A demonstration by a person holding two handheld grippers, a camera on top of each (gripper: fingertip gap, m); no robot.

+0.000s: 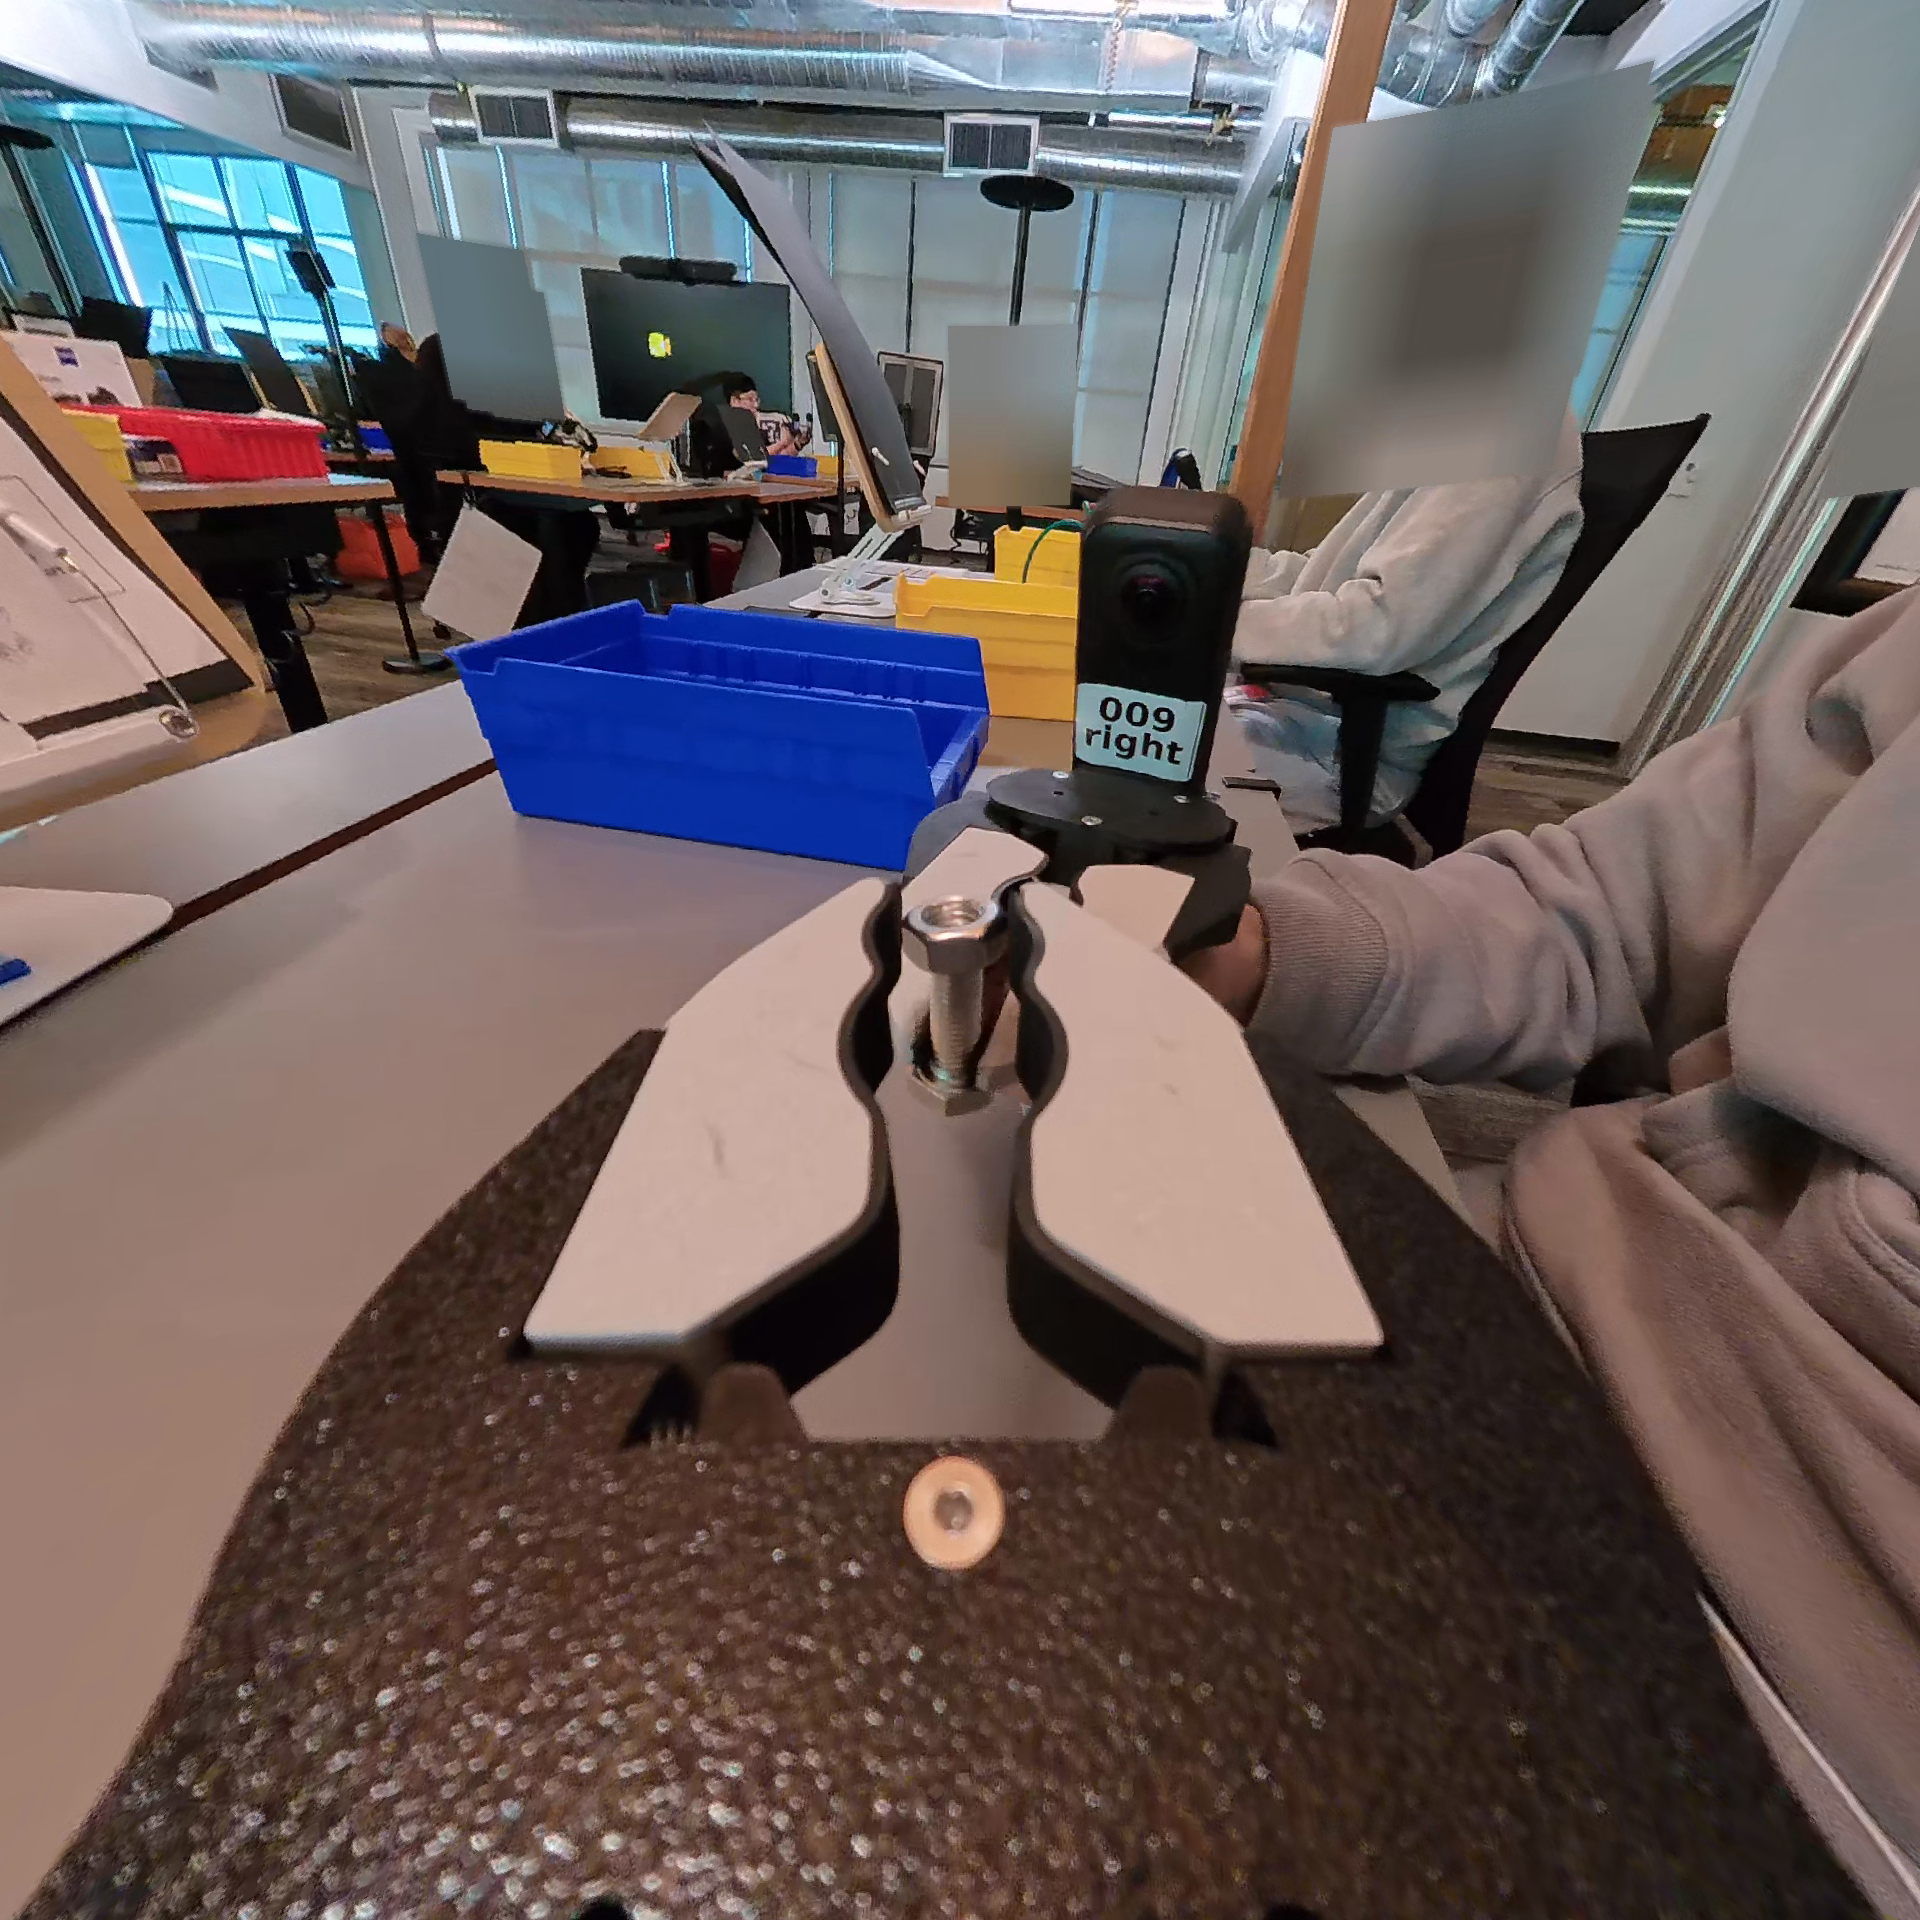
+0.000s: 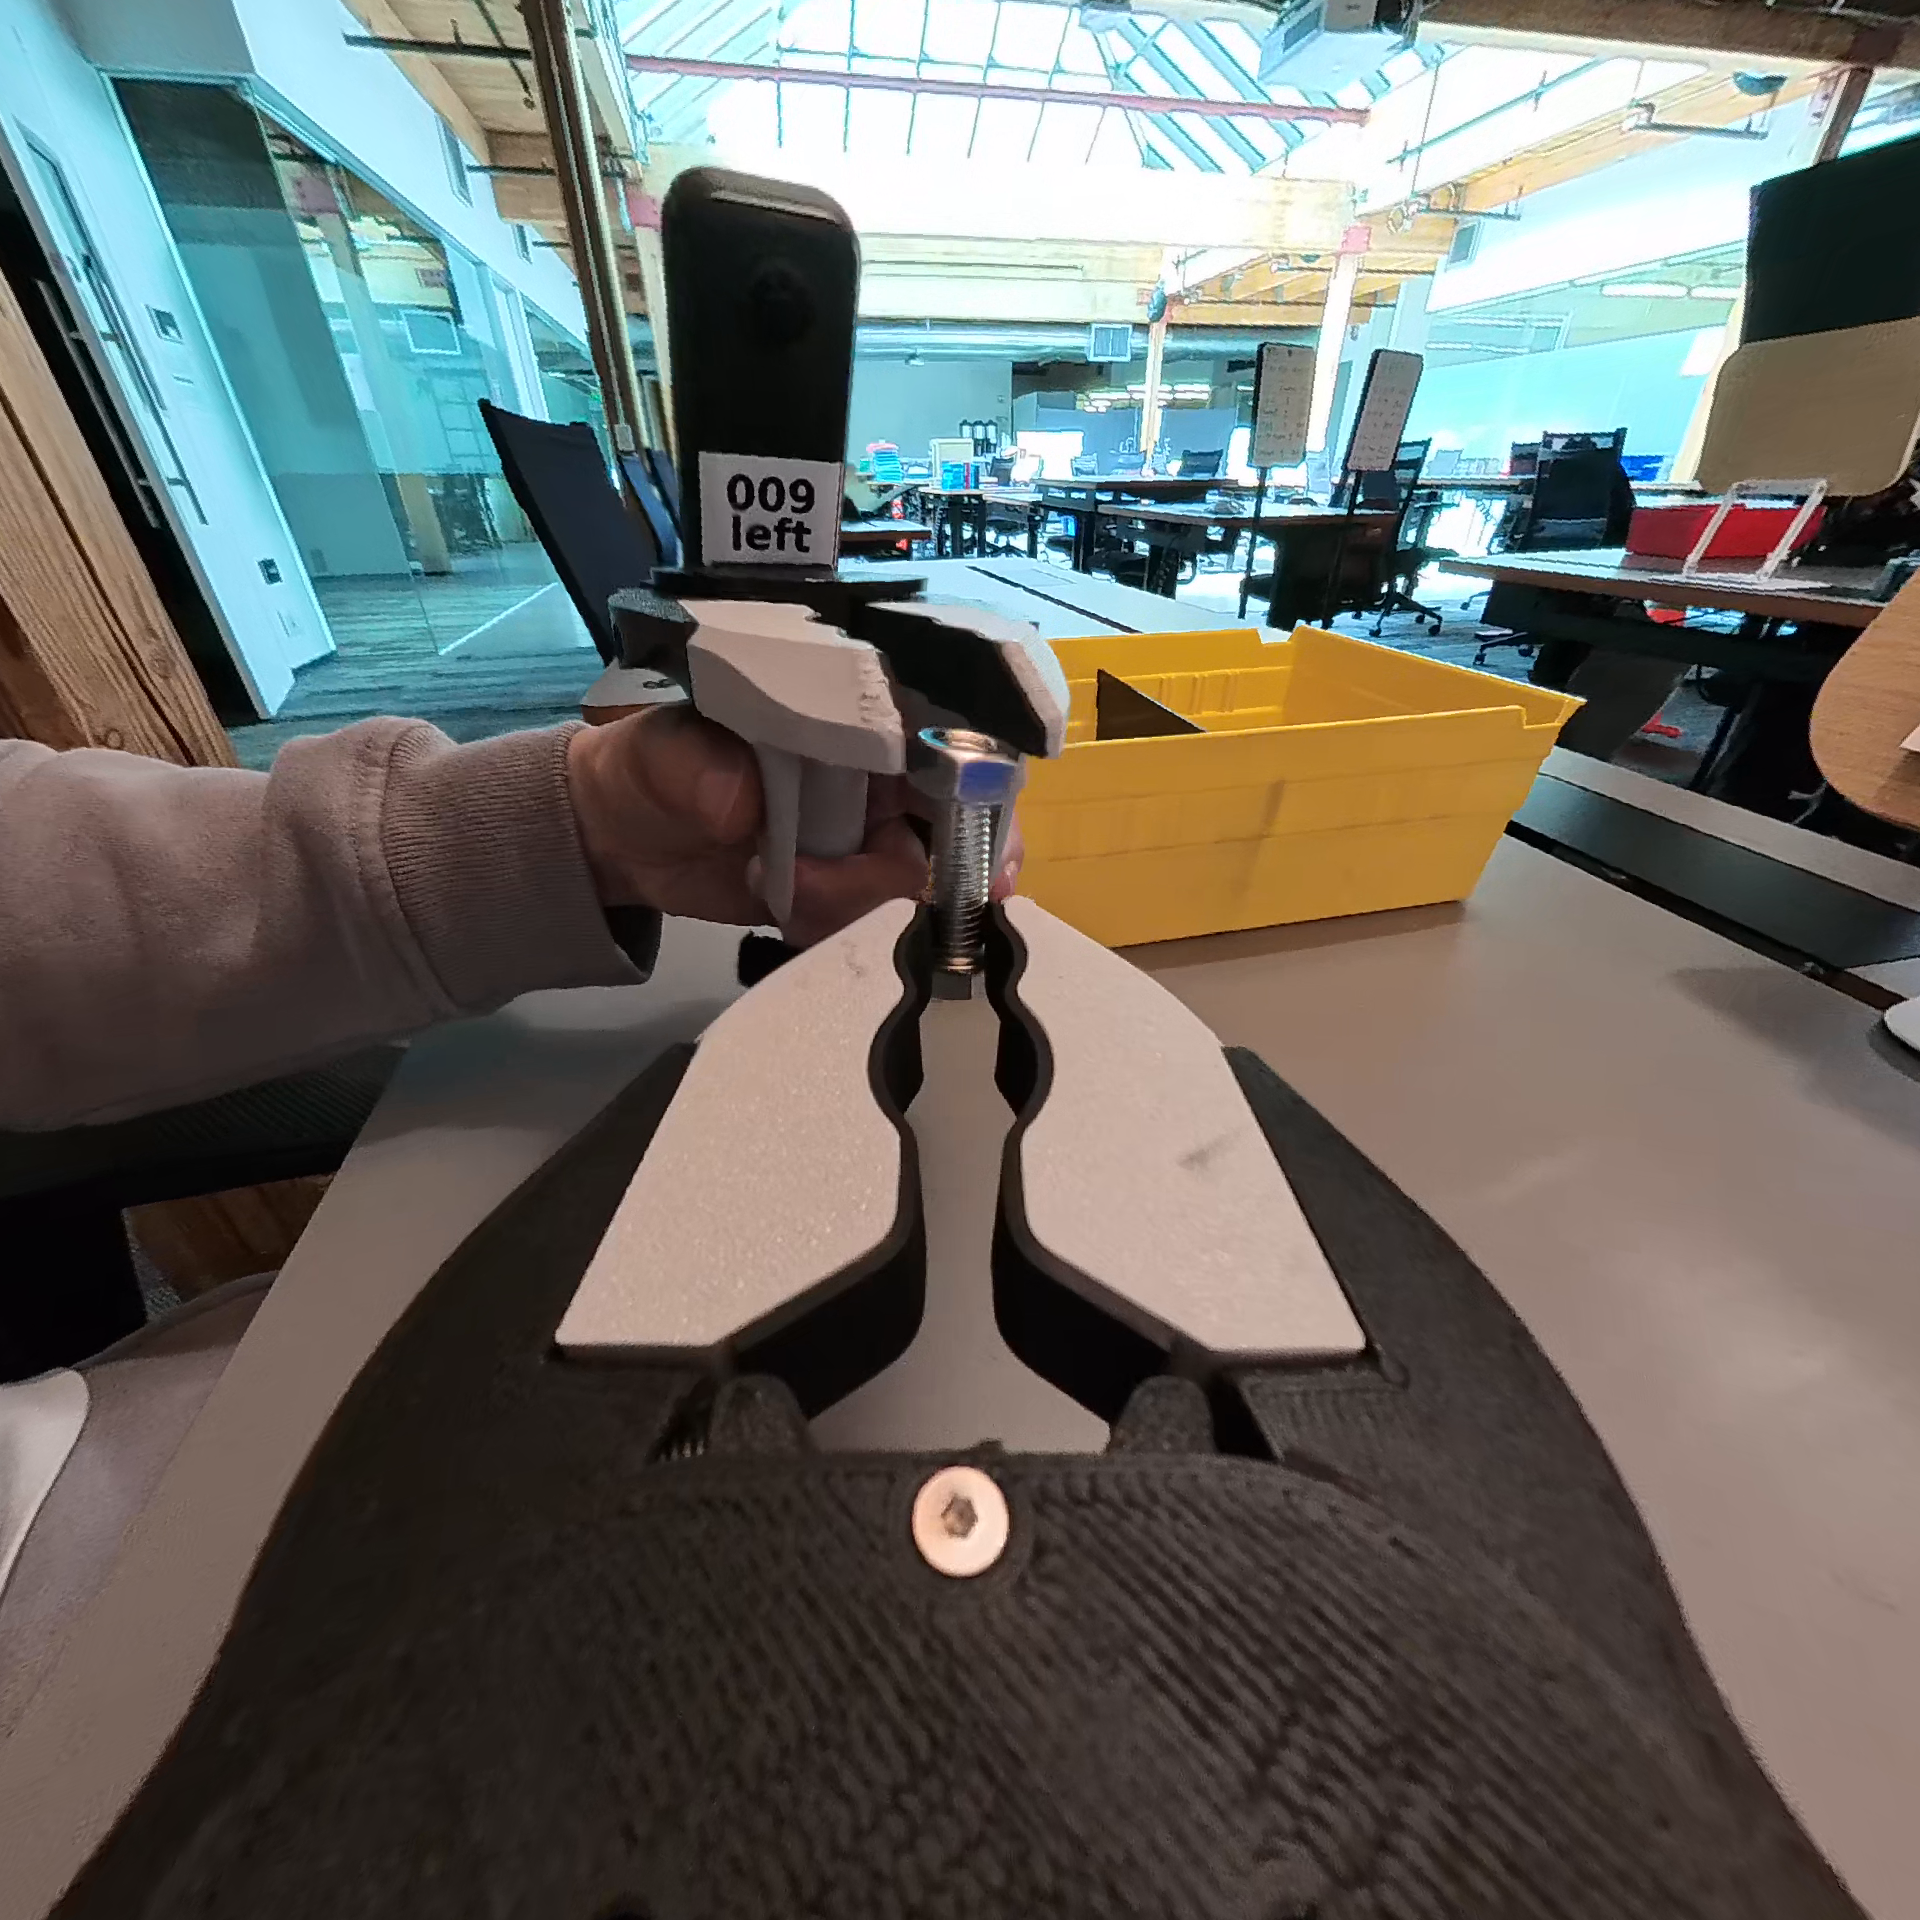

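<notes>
Item: steel bolt point(image 1: 951, 1023), upright, hex head down on grey worktop point(image 1: 364, 935), hex nut point(image 1: 948, 928) at top of thread.

My left hand-held gripper point(image 1: 951, 930): clenched on nut.

My right hand-held gripper point(image 2: 961, 935): clenched on lower threaded shank, just above head.

Handling, my estimate: rigid, dense for its size, smooth and slippery; thread and hex flats give best purchase.

Nearby: blue bin point(image 1: 727, 717), yellow bin point(image 2: 1299, 769), both behind.
</notes>
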